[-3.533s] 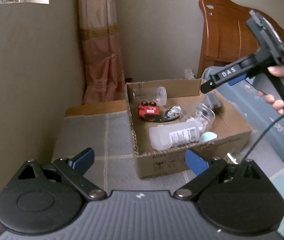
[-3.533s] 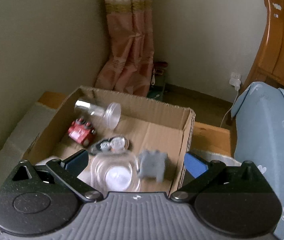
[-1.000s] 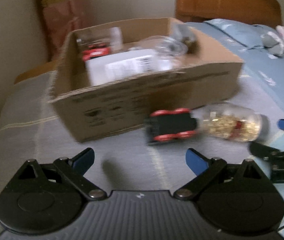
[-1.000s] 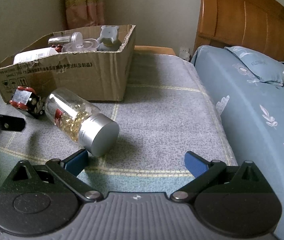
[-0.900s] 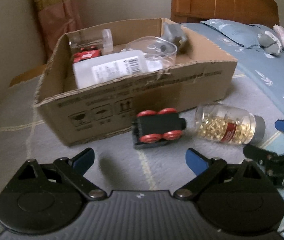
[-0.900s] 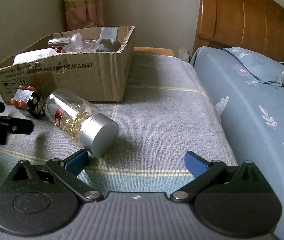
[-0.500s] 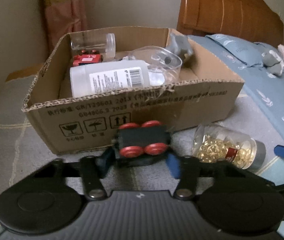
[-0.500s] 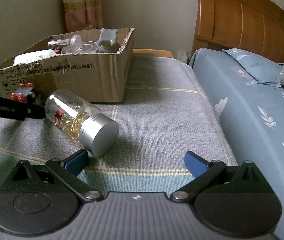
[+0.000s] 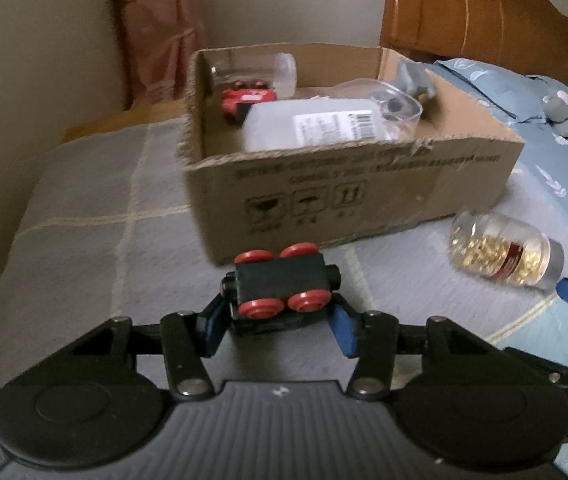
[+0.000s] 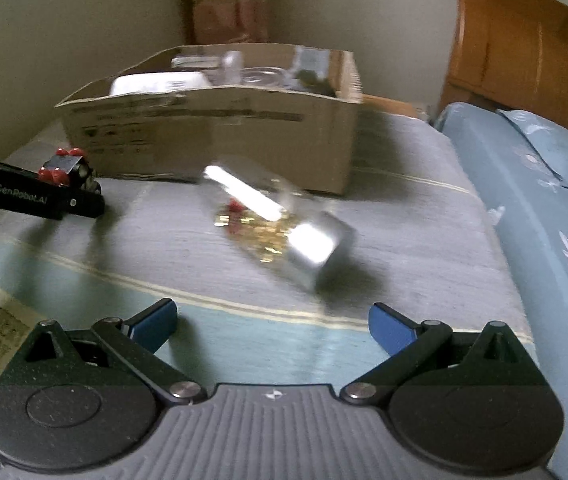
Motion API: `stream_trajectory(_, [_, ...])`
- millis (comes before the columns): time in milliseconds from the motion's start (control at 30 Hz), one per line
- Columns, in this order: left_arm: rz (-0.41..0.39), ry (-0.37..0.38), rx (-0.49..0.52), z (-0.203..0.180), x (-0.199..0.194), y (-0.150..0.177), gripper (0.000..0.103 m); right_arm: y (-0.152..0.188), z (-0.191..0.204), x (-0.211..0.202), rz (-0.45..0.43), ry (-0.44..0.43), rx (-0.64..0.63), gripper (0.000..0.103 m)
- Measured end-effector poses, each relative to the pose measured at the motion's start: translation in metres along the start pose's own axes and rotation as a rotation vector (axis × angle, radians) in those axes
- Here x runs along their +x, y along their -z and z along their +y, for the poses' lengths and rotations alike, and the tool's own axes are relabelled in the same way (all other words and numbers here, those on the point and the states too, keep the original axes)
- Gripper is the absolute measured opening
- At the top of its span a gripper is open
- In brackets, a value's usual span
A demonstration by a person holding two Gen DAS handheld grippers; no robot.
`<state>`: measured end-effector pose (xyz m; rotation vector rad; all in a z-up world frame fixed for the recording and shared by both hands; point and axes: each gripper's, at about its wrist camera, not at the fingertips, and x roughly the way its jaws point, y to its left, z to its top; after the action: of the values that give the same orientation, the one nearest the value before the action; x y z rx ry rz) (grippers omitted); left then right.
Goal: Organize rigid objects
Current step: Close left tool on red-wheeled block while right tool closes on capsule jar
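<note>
Left wrist view: my left gripper (image 9: 278,322) is clamped on the black toy car (image 9: 282,286), blue pads against both ends, just near of the cardboard box (image 9: 347,196).
Right wrist view: my right gripper (image 10: 272,326) is spread wide, holding nothing.
Capsule bottle (image 10: 280,226): lying on the blanket (image 10: 403,216), near the box, blurred.
Box contents: white bottle (image 9: 311,126), red toy (image 9: 246,98).

cardboard box (image 9: 363,184) walls off far side, capsule bottle (image 10: 280,232) lying before right claw (image 10: 272,326)
</note>
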<state>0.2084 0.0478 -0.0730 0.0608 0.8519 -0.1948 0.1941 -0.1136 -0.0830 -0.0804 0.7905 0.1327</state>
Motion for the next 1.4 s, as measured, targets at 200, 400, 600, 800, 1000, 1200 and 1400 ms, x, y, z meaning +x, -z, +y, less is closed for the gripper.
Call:
stream_trajectory(200, [0.001,0.01,-0.007,0.01,-0.005,0.005,0.052,-0.013,0.014,0.002,-0.015,-0.02,0.014,0.103])
stream_trajectory(400, [-0.015,0.021,-0.009,0.016,-0.007,0.004,0.052,-0.034,0.022,0.016,-0.019,0.01,-0.005,0.103])
stream_trajectory(600, [-0.014,0.03,-0.003,0.018,-0.006,0.001,0.052,-0.051,0.025,0.029,-0.028,0.017,-0.011,0.103])
stream_trajectory(800, [-0.012,0.024,-0.015,0.017,-0.004,0.0,0.052,-0.061,0.028,0.036,-0.04,0.02,-0.013,0.103])
stream_trajectory(1000, [-0.014,0.019,-0.037,0.014,0.0,-0.003,0.053,-0.064,0.03,0.04,-0.045,0.026,-0.021,0.103])
stream_trajectory(1200, [-0.006,0.01,-0.087,0.008,0.005,-0.002,0.056,-0.064,0.028,0.04,-0.051,0.032,-0.011,0.103])
stream_trajectory(1400, [-0.016,-0.01,-0.088,0.006,0.005,0.0,0.056,-0.066,0.028,0.042,-0.051,0.038,-0.01,0.103])
